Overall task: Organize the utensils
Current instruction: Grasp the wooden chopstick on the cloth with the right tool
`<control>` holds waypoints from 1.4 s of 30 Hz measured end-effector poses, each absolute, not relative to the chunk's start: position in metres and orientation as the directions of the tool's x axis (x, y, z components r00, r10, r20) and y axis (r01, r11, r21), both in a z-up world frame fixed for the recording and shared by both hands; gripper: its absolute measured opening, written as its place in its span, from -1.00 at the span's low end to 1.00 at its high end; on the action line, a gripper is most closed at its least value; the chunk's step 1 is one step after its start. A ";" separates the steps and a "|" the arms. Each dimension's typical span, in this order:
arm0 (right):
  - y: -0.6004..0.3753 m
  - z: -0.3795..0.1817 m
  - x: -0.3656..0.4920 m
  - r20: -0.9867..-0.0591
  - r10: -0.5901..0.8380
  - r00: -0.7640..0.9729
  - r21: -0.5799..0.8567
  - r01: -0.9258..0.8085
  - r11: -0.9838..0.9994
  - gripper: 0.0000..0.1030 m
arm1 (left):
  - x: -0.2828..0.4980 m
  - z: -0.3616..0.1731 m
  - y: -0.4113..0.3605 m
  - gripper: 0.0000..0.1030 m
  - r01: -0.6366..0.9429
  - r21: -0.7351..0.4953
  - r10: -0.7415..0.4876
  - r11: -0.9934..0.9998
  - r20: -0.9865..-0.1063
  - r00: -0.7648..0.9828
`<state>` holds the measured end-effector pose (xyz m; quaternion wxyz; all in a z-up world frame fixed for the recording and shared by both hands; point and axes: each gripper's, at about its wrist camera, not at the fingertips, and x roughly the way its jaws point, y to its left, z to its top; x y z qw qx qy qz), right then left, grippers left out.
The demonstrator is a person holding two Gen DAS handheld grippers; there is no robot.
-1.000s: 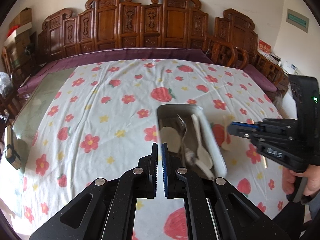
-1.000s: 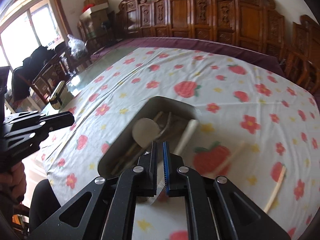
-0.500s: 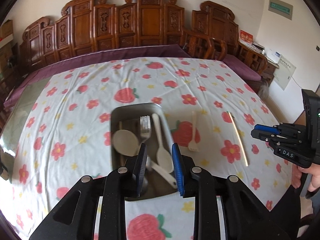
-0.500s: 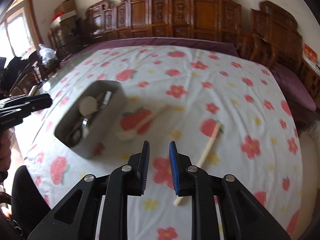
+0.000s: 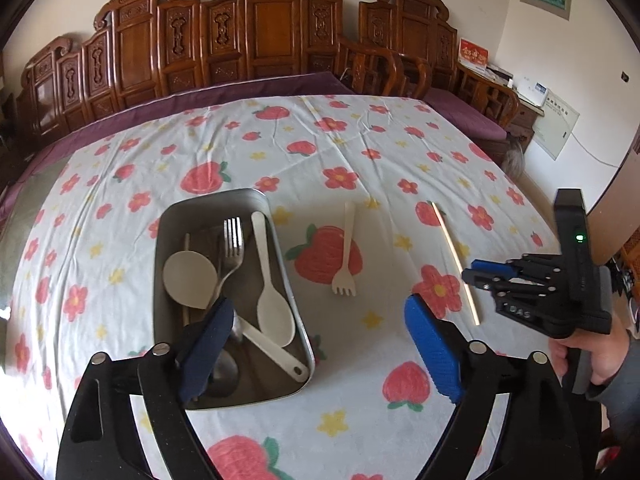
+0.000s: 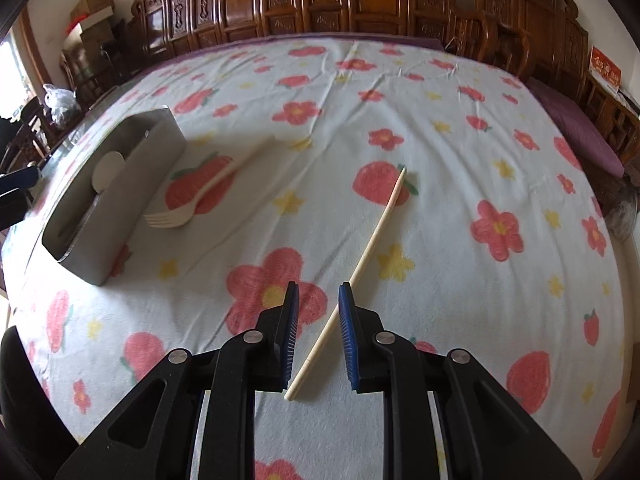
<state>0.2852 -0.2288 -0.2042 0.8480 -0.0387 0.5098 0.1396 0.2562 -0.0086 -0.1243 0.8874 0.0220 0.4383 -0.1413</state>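
Observation:
A metal tray [image 5: 216, 197] holds a steel fork [image 5: 233, 240], a white spoon [image 5: 272, 304], a round white ladle [image 5: 188, 278] and more utensils. My left gripper [image 5: 320, 336] hovers over the tray's near right corner. Its jaws are opening wide and grip nothing. A wooden fork [image 5: 346, 256] lies on the cloth right of the tray. Farther right lies a wooden chopstick [image 6: 372, 236]. My right gripper [image 6: 319, 314] is open a little, and the chopstick's near end runs between its pads without being pressed. The tray [image 6: 132, 184] and wooden fork [image 6: 188, 210] lie to its left.
A white cloth with red flowers and strawberries [image 5: 340, 152] covers the table. Carved wooden chairs [image 5: 276, 32] line the far side. A person's hand [image 5: 588, 356] holds the right gripper [image 5: 480, 274] at the table's right edge. Boxes and a bag [image 6: 60, 100] stand far left.
My left jaws went from shut to wide open as that gripper shifted right past the tray. My right gripper swung from over the tray down to the chopstick and opened slightly.

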 end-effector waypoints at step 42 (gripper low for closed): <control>-0.243 -0.220 0.265 -0.874 0.131 0.469 0.004 -0.263 0.965 -0.81 | 0.381 -0.213 -0.095 -0.52 0.418 0.016 -0.119 0.908 -0.948 0.296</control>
